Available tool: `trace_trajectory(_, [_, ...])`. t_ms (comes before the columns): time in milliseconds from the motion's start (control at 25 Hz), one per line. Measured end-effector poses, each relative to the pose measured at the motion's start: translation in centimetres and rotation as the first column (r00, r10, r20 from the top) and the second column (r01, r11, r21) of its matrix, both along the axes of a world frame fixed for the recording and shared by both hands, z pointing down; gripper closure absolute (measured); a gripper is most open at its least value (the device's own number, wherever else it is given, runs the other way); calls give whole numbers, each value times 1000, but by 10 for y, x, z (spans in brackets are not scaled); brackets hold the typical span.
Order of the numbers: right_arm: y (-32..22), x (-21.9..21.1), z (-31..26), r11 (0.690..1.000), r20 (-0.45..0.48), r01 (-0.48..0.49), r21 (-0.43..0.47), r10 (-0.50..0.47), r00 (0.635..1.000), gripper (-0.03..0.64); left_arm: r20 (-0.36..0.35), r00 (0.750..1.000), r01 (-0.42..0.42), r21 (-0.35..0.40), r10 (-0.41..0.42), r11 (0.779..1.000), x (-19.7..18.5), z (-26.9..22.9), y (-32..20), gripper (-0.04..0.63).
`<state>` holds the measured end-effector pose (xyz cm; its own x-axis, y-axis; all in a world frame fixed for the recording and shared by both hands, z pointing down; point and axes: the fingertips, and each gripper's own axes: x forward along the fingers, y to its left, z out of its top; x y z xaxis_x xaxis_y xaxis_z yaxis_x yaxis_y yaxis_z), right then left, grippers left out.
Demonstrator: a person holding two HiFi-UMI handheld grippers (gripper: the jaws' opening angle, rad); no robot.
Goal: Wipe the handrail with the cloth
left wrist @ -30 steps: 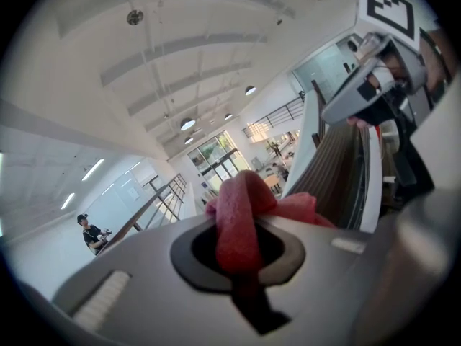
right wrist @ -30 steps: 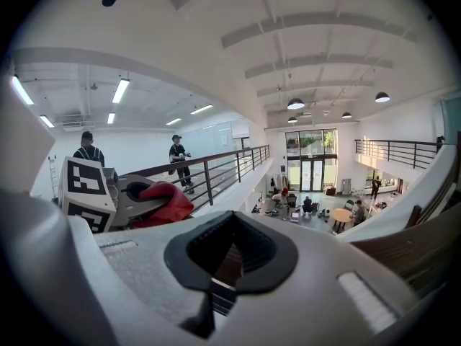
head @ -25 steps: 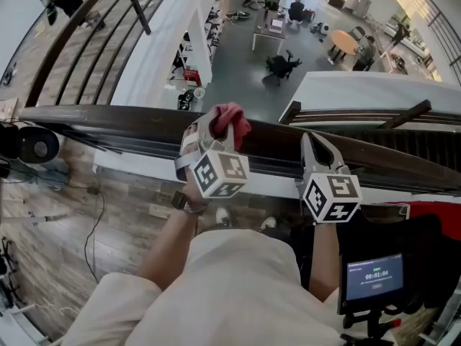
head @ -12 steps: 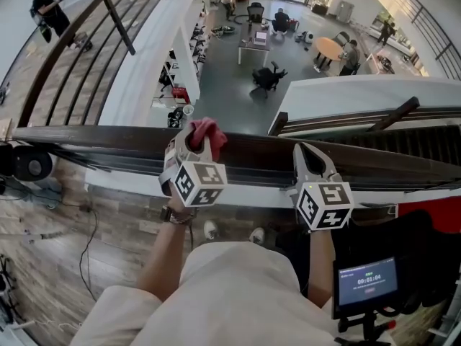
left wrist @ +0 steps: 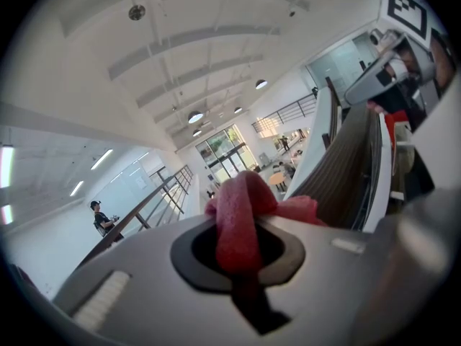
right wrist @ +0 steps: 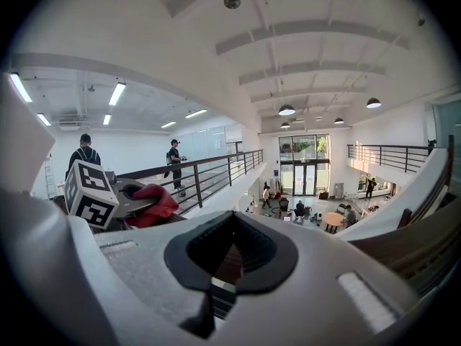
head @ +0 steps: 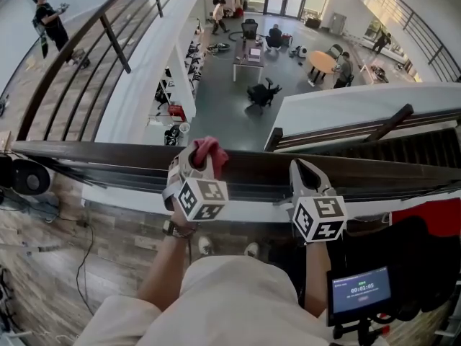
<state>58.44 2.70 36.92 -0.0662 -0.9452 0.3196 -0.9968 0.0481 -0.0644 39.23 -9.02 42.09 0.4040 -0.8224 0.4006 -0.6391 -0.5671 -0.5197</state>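
1. Red cloth (head: 210,150) bunches at the tip of your left gripper (head: 196,163) in the head view, over the top of the dark wooden handrail (head: 101,156). Your right gripper (head: 302,170) sits on the same rail, apart to the right. Beyond the rail a lower hall shows a round table (head: 322,61) and seated people.
2. Your left gripper view adds what the head view cannot show: the jaws are clamped together on the cloth (left wrist: 241,215), a fold pinched between the pads. The handrail (left wrist: 346,157) runs off to the right.
3. Your right gripper view shows its jaws closed with nothing held and brown rail wood behind the pad gap. The left gripper (right wrist: 133,193) with its cloth (right wrist: 153,202) sits at left, and a balcony railing (right wrist: 209,168) crosses behind.
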Motion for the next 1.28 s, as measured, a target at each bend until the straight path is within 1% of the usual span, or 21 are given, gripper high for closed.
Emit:
trace_trajectory(120, [5,9,1,1000,4,-1,-1,1,1000,614,-7,1000,4,9,-4,1000,12,-5,7,571])
trace_trajectory(280, [7,13,4,1000,9,-1,-1,1,1000,614,-27,999,21,20,-21,1000,17,-12,10,571])
trace_trajectory(720, [18,32,11,1000,22,-10,-9,10,1000,614,-35,999,12,25,-11,1000,38,-12,19,571])
trace_trajectory(920, [25,40,16,1000,27,-21,-11,21,999,614,-41,999,-9,47,11,999,51,-10,26,571])
trace_trajectory(1000, [28,48,18,1000,30,-27,-12,28,999,614,-50,999,-15,43,17,999,60,-11,29,571])
trace_trajectory(1280, [38,69,26,999,41,-52,-11,52,998,614,-42,996,-75,31,76,997,86,2,39,571])
